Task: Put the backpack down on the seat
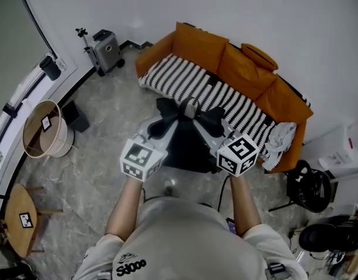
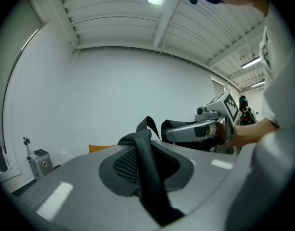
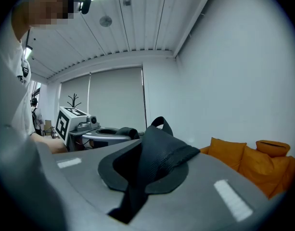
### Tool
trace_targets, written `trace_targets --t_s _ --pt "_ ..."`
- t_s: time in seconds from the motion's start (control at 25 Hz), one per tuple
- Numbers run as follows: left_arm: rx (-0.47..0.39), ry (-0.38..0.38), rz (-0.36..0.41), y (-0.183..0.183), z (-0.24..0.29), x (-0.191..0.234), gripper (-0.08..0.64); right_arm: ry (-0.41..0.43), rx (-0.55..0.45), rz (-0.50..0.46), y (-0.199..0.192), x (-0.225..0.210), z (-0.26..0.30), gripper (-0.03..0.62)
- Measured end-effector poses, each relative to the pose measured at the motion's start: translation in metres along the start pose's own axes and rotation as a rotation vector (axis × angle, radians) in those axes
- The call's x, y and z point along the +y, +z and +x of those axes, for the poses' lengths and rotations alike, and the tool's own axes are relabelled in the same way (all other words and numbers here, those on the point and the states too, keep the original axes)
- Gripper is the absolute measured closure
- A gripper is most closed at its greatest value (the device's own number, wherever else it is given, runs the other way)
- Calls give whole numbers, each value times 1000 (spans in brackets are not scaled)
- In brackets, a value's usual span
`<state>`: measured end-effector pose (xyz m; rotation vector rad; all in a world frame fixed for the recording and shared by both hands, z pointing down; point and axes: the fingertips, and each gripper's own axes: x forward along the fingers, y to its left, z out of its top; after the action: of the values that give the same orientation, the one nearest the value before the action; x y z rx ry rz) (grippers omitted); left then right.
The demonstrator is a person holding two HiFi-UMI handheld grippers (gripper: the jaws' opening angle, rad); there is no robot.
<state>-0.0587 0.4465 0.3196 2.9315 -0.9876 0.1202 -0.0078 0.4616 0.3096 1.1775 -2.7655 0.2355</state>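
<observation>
A black backpack (image 1: 187, 144) hangs in the air in front of an orange sofa (image 1: 243, 69) whose seat (image 1: 190, 80) has a black-and-white striped cover. My left gripper (image 1: 160, 126) is shut on the left shoulder strap (image 2: 146, 170), which runs up between its jaws. My right gripper (image 1: 212, 123) is shut on the other strap (image 3: 154, 165), whose webbing bunches over its jaws. The left gripper view shows the right gripper (image 2: 205, 129), and the left gripper (image 3: 92, 131) shows in the right gripper view. The bag's lower part is hidden behind the grippers.
A white cloth (image 1: 279, 139) lies on the sofa's right end. A grey suitcase (image 1: 105, 48) stands by the wall at the left, near a round basket (image 1: 44, 130) and a small wooden table (image 1: 21, 217). Black gear (image 1: 310, 185) sits on the floor at the right.
</observation>
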Motion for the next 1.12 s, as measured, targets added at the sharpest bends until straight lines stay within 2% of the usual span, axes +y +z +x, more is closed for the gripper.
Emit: trace_targets --t_s 0.68,1.12 --pt "33 9 -30 -8 94 124 500 11 28 22 11 -108 115 575" --pt "65 48 -42 -8 209 218 500 72 53 32 27 -235 197 574"
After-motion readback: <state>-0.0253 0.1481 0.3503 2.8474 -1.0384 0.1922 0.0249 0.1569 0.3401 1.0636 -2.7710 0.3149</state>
